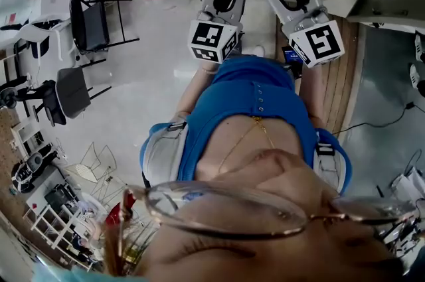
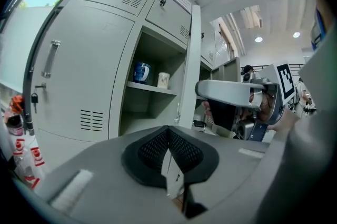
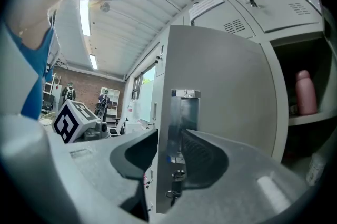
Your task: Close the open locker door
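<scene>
Inspection, left to right:

1. Left gripper (image 2: 168, 130): its jaws are drawn together at the tips with nothing gripped. A pale sliver sits low between them, and I cannot tell what it is. It hangs level, apart from the lockers.
2. Closed tall locker (image 2: 79, 75) at far left, handle (image 2: 50, 58) untouched.
3. Open compartment beside it: a blue mug (image 2: 140, 72) and a white cup (image 2: 164, 79) stand on the shelf, well inside.
4. Locker door (image 2: 190, 59): swung out, seen edge-on, not yet closed.
5. Right gripper (image 3: 169, 133): jaws spread wide, straddling the door's free edge at the metal latch plate (image 3: 184, 112). The pads are not pressing on it.
6. Neighbouring open compartment at far right holds a pink bottle (image 3: 305, 92).

Hazards, in my judgement:
- The jaw on the door's inner face could be pinched against the frame if the door is pushed home before the gripper is pulled clear.
- A loose, unclamped contact may slip off the edge mid-swing.
- A hard shove could make the door rebound unlatched
</scene>
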